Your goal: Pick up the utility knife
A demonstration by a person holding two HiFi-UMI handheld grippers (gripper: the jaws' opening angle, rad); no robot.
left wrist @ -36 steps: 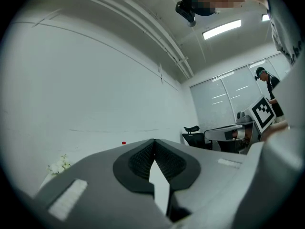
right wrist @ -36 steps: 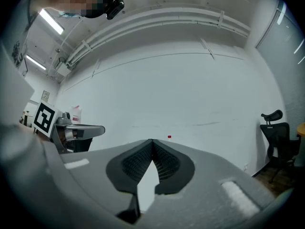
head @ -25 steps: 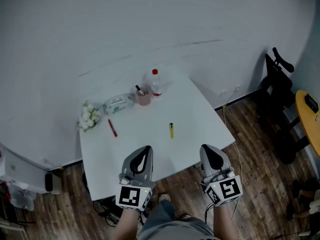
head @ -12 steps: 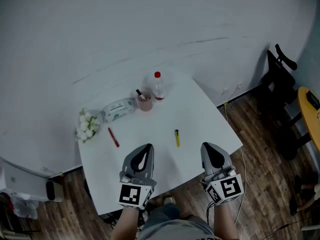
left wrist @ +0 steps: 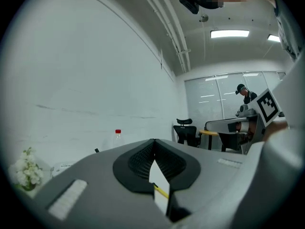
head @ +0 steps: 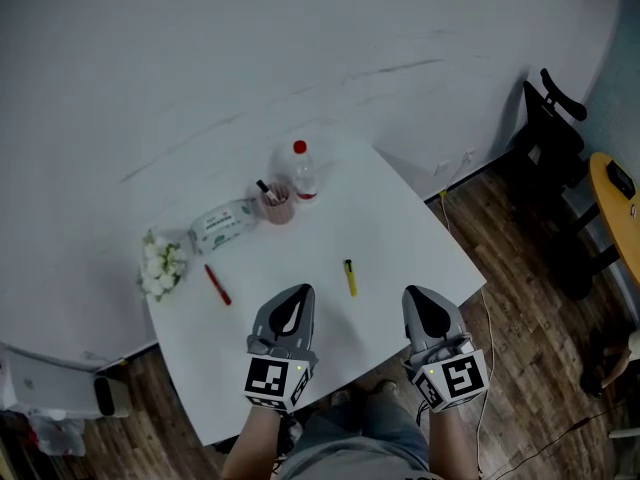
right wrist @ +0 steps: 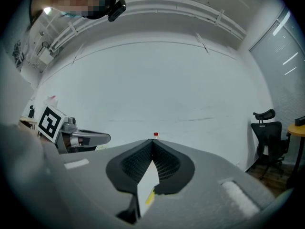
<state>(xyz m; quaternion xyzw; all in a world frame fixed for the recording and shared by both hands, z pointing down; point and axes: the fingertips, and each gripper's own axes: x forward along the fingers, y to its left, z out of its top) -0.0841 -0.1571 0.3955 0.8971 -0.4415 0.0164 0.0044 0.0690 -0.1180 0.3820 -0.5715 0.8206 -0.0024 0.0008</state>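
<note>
The utility knife (head: 350, 277) lies flat on the white bench (head: 400, 218), on bare surface toward the near edge and between the lines of the two tools, somewhat nearer the left tongs (head: 298, 293) than the right tongs (head: 420, 295). Its long axis runs roughly away from the person. It is a slim yellow stick with a darker far end, and it is too small here to tell whether any blade is out. Both pairs of tongs are clenched with the tips meeting and nothing caught in them. In each gripper view the knife shows only as a yellow sliver on the bench beyond the closed tips. The tongs point about level over the near edge of the bench, apart from the knife. By its look the knife should be light and stiff, with a hard, smooth casing that may slip or pivot if pinched near one end. Because it sits so low on the bench, the pads have little height to bite on. The better hold is likely across the narrow width at the middle of the yellow body, with the jaws parted first and brought down on either side, well clear of the dark end in case that is the blade. The red pen (head: 217, 284) lies well apart to the left, and the cup (head: 275, 206) and bottle (head: 302, 171) stand farther back, so nothing crowds the approach.
</note>
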